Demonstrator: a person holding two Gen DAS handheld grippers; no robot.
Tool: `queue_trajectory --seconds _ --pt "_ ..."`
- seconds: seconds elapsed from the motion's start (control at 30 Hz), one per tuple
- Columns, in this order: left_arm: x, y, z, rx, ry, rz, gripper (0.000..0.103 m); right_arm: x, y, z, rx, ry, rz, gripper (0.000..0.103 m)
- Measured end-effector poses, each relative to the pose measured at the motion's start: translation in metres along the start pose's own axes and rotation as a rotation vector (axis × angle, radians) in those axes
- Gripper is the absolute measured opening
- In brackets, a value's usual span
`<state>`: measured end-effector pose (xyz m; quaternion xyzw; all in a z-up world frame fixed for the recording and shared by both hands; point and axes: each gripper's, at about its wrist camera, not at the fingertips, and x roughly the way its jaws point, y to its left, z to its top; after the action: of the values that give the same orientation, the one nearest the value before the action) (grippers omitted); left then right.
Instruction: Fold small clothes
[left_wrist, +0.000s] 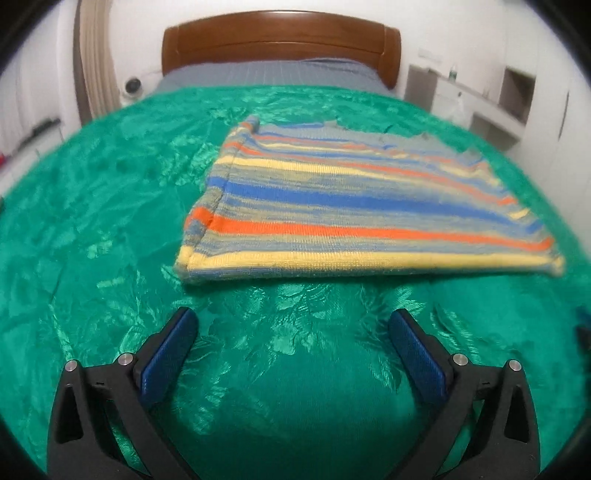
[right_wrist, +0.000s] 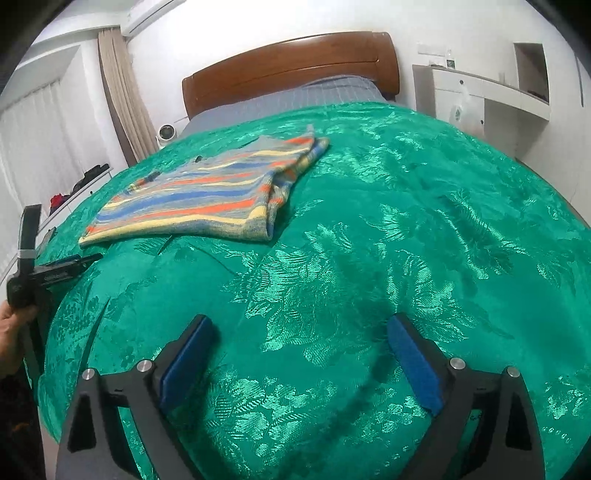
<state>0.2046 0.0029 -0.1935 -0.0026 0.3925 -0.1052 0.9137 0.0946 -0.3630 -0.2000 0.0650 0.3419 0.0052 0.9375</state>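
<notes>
A folded striped knit garment (left_wrist: 354, 206), banded in blue, orange, yellow and grey, lies flat on the green bedspread (left_wrist: 110, 221). My left gripper (left_wrist: 295, 332) is open just short of its near edge, nothing between the blue pads. In the right wrist view the same garment (right_wrist: 207, 195) lies far off to the upper left. My right gripper (right_wrist: 299, 339) hovers open over bare bedspread (right_wrist: 406, 221), its pads empty. The left gripper's black body (right_wrist: 48, 273) shows at the left edge of that view, held by a hand (right_wrist: 11, 325).
A wooden headboard (left_wrist: 280, 40) and grey sheet (left_wrist: 266, 74) lie beyond the green spread. White shelving (right_wrist: 487, 96) stands at the right wall. A curtain (right_wrist: 122, 92) and a small white fan (right_wrist: 166, 134) are at the left, with a low ledge holding dark items (right_wrist: 81, 181).
</notes>
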Motion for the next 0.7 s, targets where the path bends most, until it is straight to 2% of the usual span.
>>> queue_trajectory --seconds 0.1,0.17,0.27,0.43,0.5,0.53,0.57,0.7 --pt "-0.016 0.017 0.002 -0.035 0.029 -0.003 0.103 0.001 0.0 0.0 0.001 0.0 -0.002 0.095" --pt "-0.029 0.034 0.006 -0.09 -0.008 0.007 0.103 0.001 0.0 0.0 0.0 -0.001 -0.002 0.095" --pt "-0.031 0.064 0.019 -0.151 -0.023 0.051 0.103 0.001 0.0 0.0 0.001 -0.003 0.0 0.095" --pt "-0.01 0.099 0.036 -0.148 -0.006 0.159 0.103 -0.001 -0.001 -0.001 0.004 -0.006 0.004 0.095" --pt "0.012 0.112 0.033 -0.126 0.046 0.207 0.103 -0.001 -0.001 -0.001 0.004 -0.007 0.004 0.095" --pt "0.026 0.117 0.026 -0.103 0.078 0.2 0.103 -0.001 -0.001 -0.001 0.004 -0.007 0.004 0.095" --pt "0.026 0.118 0.022 -0.097 0.041 0.186 0.103 -0.001 -0.001 -0.001 0.004 -0.007 0.004 0.095" --pt "0.019 0.114 0.017 -0.085 0.013 0.203 0.103 -0.001 -0.001 -0.001 0.004 -0.007 0.004 0.095"
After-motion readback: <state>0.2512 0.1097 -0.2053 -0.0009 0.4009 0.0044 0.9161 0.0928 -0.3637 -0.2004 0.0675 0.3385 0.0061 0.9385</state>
